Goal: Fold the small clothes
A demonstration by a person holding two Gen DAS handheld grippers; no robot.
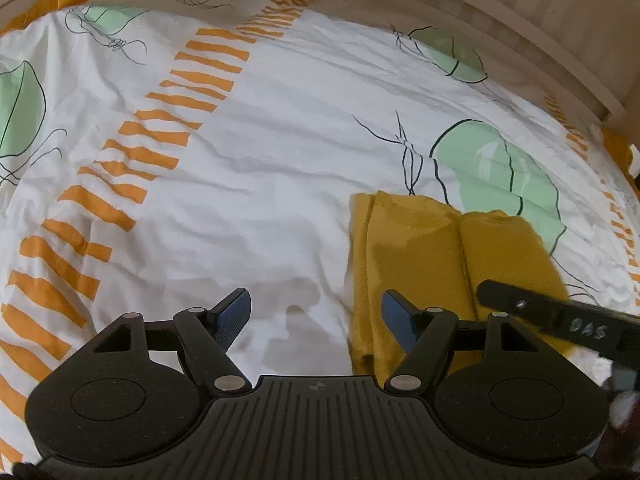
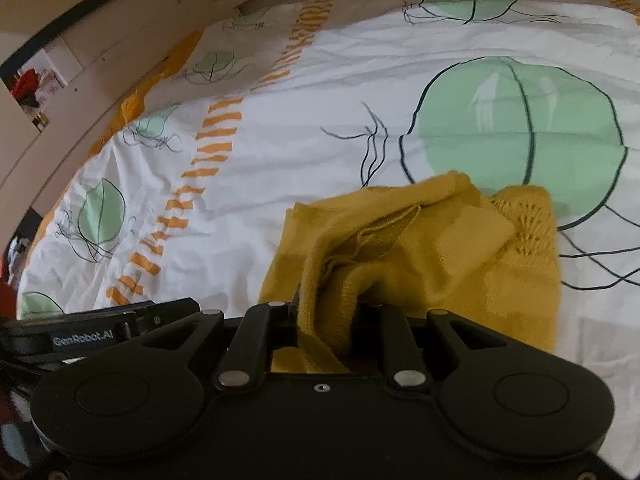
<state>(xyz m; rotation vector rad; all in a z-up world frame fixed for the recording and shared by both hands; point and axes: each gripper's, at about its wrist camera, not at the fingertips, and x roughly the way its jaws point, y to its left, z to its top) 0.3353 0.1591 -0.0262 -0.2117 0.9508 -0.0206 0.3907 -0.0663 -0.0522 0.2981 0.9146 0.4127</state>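
Note:
A mustard-yellow knitted garment (image 1: pixel 424 248) lies partly folded on the white patterned bedspread (image 1: pixel 280 152). My left gripper (image 1: pixel 316 316) is open and empty, hovering just left of the garment, its right blue pad (image 1: pixel 396 316) over the garment's left edge. My right gripper (image 2: pixel 326 320) is shut on a bunched edge of the yellow garment (image 2: pixel 420 248), lifting the near part of it; the fingertips are hidden in the cloth. The right gripper's arm shows in the left wrist view (image 1: pixel 560 320) over the garment's right side.
The bedspread has orange dashes (image 1: pixel 132 152) and green circles (image 2: pixel 516 132). A pale wooden bed frame (image 1: pixel 520 28) runs along the far edge. Cupboards and a wall (image 2: pixel 80 40) stand beyond the bed's left side.

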